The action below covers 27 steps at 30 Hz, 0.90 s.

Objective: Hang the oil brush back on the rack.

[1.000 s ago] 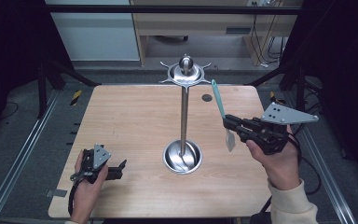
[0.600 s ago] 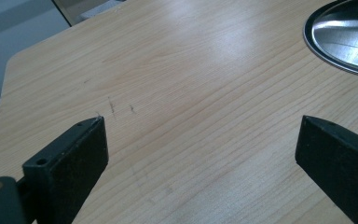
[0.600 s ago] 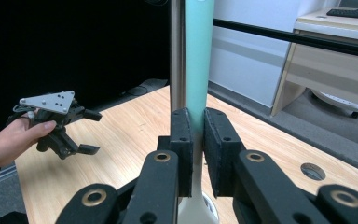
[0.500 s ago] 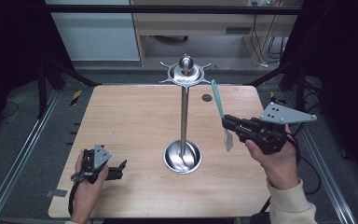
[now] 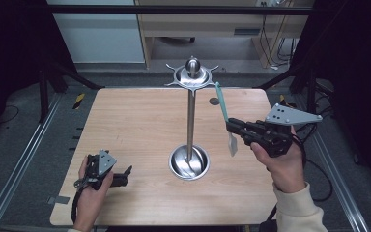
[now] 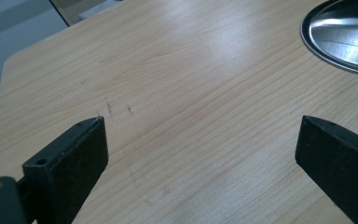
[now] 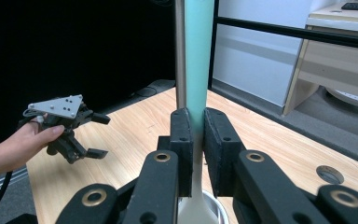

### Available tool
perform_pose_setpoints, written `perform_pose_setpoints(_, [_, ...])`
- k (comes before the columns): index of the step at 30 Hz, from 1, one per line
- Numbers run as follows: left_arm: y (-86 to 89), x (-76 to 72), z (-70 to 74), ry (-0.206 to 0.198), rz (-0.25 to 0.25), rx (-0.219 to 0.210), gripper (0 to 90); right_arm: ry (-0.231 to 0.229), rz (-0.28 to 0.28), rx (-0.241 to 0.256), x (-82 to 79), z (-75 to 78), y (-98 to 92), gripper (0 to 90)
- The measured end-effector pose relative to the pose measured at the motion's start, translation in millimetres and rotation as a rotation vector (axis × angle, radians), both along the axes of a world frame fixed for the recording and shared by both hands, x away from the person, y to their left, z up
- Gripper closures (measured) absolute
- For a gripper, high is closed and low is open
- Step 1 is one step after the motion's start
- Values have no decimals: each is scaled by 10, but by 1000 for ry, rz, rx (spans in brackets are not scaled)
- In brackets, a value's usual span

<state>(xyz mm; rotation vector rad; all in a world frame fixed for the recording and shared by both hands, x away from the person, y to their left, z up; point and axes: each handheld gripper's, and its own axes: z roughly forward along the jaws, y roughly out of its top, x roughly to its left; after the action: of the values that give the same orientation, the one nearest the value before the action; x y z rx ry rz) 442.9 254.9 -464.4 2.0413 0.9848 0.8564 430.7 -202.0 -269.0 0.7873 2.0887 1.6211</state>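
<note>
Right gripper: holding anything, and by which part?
Yes: the right gripper is shut on a teal-handled utensil, clamped mid-length where teal handle meets white end. Left gripper holds nothing.

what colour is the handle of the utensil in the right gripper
Teal handle, clearest in the right gripper view.

Bare tabletop (image 5: 135,125) spans the left and far sides. A tall stand (image 5: 190,121) with round base (image 5: 188,164) blocks the centre. The right gripper (image 5: 235,129), holding an upright spatula (image 5: 224,116), stands just right of the pole.
</note>
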Motion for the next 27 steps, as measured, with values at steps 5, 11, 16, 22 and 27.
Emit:
perform_pose_setpoints(5, [2, 2, -1, 2, 0, 3, 21, -5, -10, 10, 45, -42, 78, 825])
perform_pose_setpoints(11, [2, 2, -2, 2, 0, 2, 21, -17, -29, 28, 84, -108, 163, 827])
perform_pose_setpoints(16, [-3, 2, -6, 2, 0, 3, 21, -27, -39, 45, 98, -147, 202, 837])
perform_pose_setpoints(22, [-6, 3, -7, 4, -3, 4, 21, -33, -35, 67, 110, -167, 192, 900])
perform_pose_setpoints(27, [-5, 6, -9, 5, -2, 4, 21, -31, -67, 29, 115, -169, 173, 900])
